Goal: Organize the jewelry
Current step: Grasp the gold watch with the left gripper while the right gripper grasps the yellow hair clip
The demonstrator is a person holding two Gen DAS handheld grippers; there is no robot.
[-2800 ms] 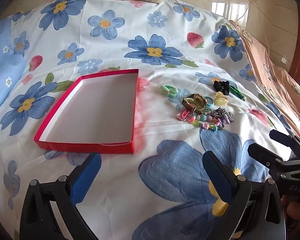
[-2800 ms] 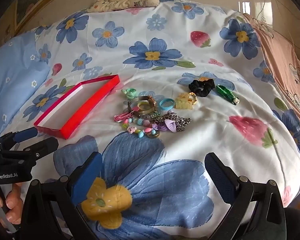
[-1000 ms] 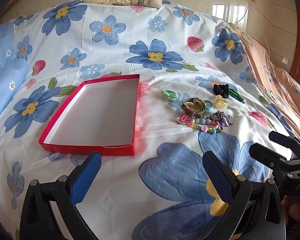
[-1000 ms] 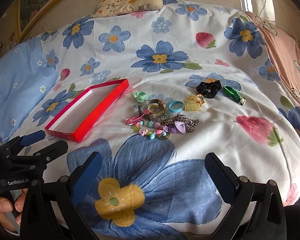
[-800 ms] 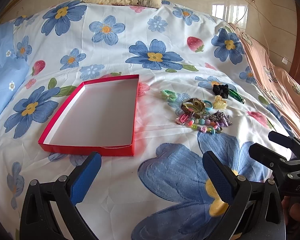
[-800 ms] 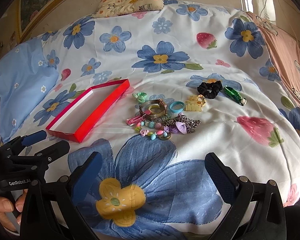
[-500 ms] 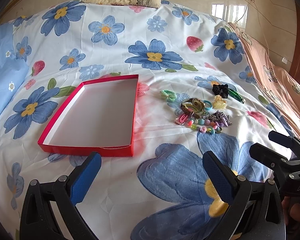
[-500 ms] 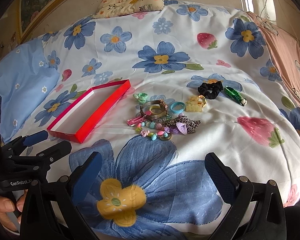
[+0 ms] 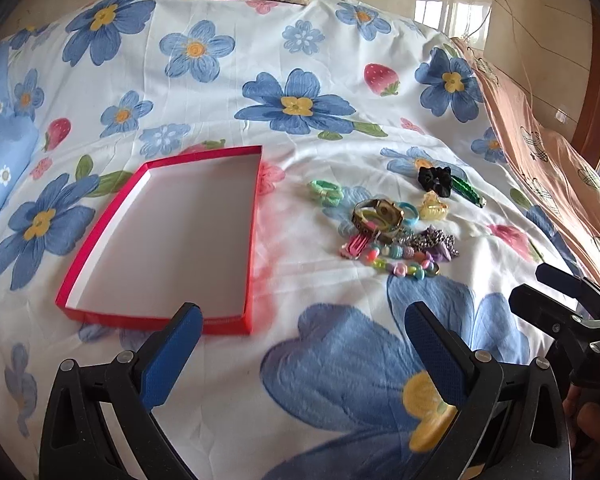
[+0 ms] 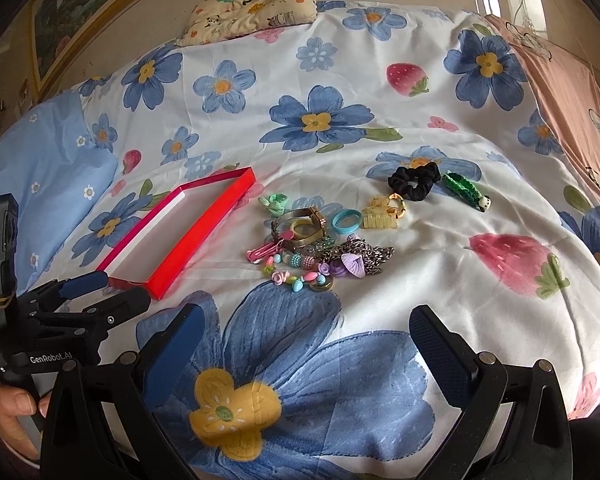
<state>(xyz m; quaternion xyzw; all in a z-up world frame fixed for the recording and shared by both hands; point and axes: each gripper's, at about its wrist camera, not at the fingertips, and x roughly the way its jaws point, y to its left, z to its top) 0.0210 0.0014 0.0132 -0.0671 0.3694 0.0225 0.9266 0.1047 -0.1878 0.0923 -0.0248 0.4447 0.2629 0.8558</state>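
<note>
A shallow red box with a white inside lies empty on the flowered bedsheet. To its right sits a pile of jewelry: a gold bangle, a beaded bracelet, a chain, a pink clip, a teal ring, a yellow claw clip, a black scrunchie and a green clip. My left gripper hovers open near the box's front edge. Over a large blue flower, short of the pile, my right gripper is open. Neither holds anything.
A blue pillow lies at the left, a panda-print cushion at the head of the bed, a pink blanket along the right side. A hand holds the left gripper's handle.
Both views have shifted slightly; the box and the pile sit a little further up and away than at 2.8 s ago. Both grippers stay open and nothing on the bed has moved.
</note>
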